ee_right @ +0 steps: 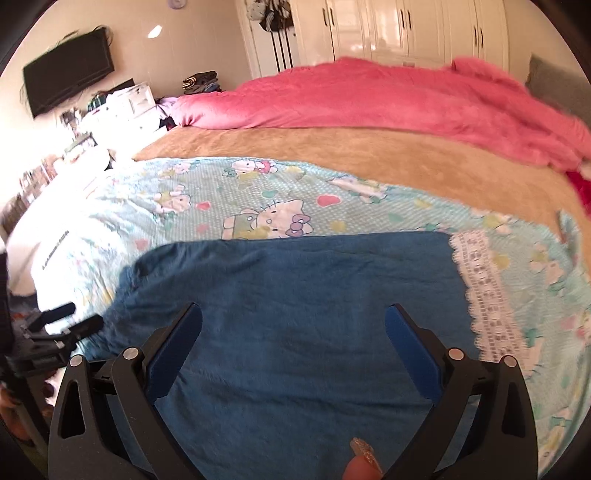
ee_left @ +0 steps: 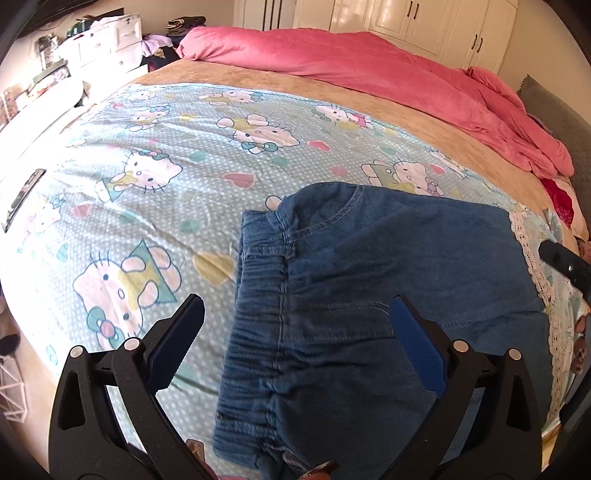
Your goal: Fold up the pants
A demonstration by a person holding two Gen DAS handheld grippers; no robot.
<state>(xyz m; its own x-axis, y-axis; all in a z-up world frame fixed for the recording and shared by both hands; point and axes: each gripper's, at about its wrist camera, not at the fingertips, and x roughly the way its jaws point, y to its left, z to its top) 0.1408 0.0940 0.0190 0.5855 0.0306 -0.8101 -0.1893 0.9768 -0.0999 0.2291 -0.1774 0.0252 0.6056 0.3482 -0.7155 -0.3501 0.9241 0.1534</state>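
Jaws of both left gripper and right gripper gape wide, empty, above the pants.

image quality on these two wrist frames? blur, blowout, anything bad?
Left wrist view: pants sharp, stitching readable; sunlight blows out the bed's left edge; strong fisheye curve. Right wrist view: motion blur throughout, pants and pink blanket smeared; left side overexposed; glare on the wardrobe doors.
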